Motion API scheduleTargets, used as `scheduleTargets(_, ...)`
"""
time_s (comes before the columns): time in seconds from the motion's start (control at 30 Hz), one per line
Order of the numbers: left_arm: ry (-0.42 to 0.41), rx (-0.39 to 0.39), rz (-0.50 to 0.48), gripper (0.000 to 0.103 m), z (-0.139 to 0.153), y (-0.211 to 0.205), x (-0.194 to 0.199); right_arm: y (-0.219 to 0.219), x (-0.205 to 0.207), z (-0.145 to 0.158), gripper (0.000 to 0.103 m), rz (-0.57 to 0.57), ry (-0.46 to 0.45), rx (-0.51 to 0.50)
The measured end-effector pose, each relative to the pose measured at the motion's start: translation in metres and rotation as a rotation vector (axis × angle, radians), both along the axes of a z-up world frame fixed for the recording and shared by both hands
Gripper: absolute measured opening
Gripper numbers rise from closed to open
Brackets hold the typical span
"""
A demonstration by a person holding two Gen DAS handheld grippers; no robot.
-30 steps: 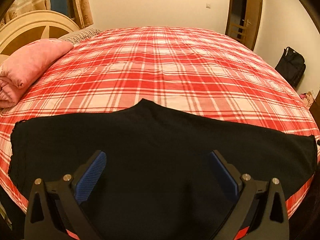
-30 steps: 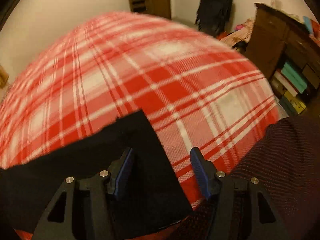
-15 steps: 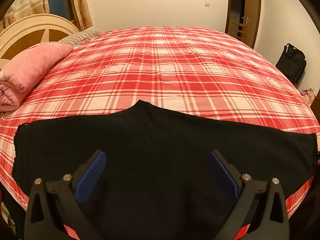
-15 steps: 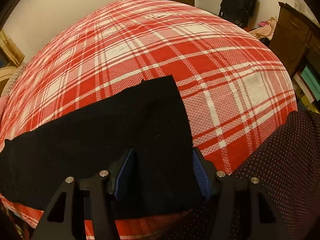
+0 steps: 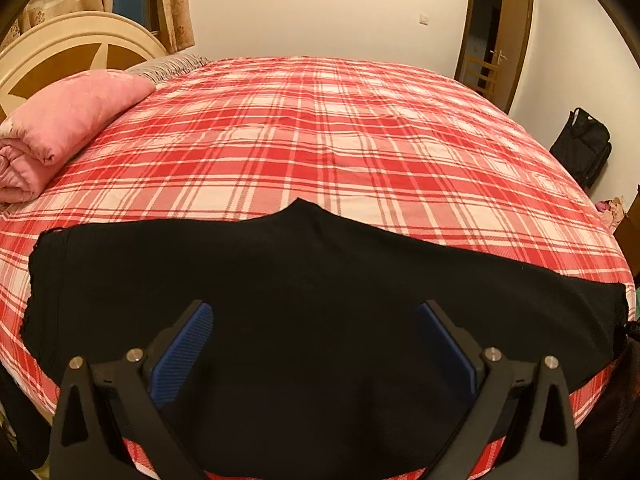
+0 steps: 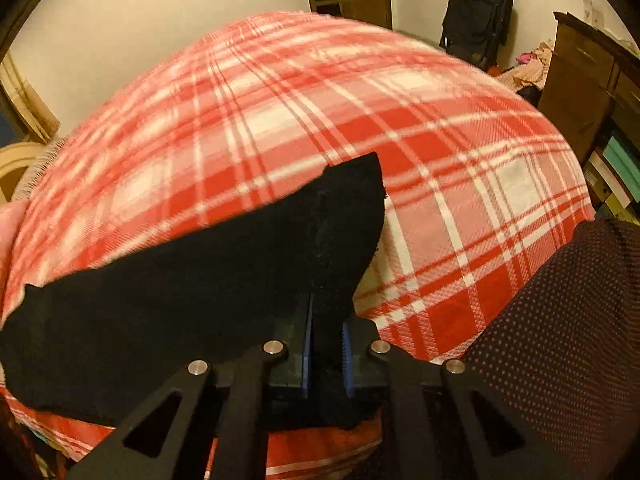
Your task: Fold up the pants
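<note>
Your right tongs (image 6: 326,344) are clamped on the end of the black pants (image 5: 320,300), with a bunch of dark cloth pinched between the blue pads, while your left tongs (image 5: 316,344) stand wide apart above the middle of the garment, gripping nothing. The pants lie spread crosswise along the near edge of the bed (image 5: 340,128), on its red plaid cover, one end at your right hand and the other reaching far to the left. Expect soft, limp, light cloth: it will sag and trail from any single pinch, and a thin bite may slip out. Judging by the lie, take hold at hems and corners, catching all layers together, and bring your left tongs down on an edge before lifting, so the fold lands flat rather than bunched.
</note>
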State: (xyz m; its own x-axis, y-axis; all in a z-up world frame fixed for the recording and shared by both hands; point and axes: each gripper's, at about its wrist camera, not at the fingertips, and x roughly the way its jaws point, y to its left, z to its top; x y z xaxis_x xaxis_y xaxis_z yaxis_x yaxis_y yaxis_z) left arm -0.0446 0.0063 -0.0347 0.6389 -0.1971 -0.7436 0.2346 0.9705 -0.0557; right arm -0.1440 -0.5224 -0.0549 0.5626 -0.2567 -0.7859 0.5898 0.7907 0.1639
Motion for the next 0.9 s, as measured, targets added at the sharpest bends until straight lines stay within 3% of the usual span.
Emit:
scheduleTargets(0.23, -0.013, -0.009, 0.016, 0.103, 0.003, 0.011, 0.003, 0.059, 0.009, 0.055, 0.012, 0.107, -0.120, -0.016)
scheduleTargets(0.47, -0.025, -0.023, 0.040, 0.103, 0.005, 0.028, 0.006, 0.159, 0.040, 0.094, 0.012, 0.320, -0.221, 0.009)
scheduleTargets(0.67, -0.031, -0.040, 0.100, 0.103, 0.005, 0.055, 0.012, 0.262, 0.077, 0.083, 0.012, 0.548, -0.235, 0.047)
scheduleTargets(0.9, -0.033, -0.031, 0.156, 0.103, 0.000, 0.085, 0.016, 0.362, 0.118, 0.033, 0.012, 0.690, -0.162, 0.022)
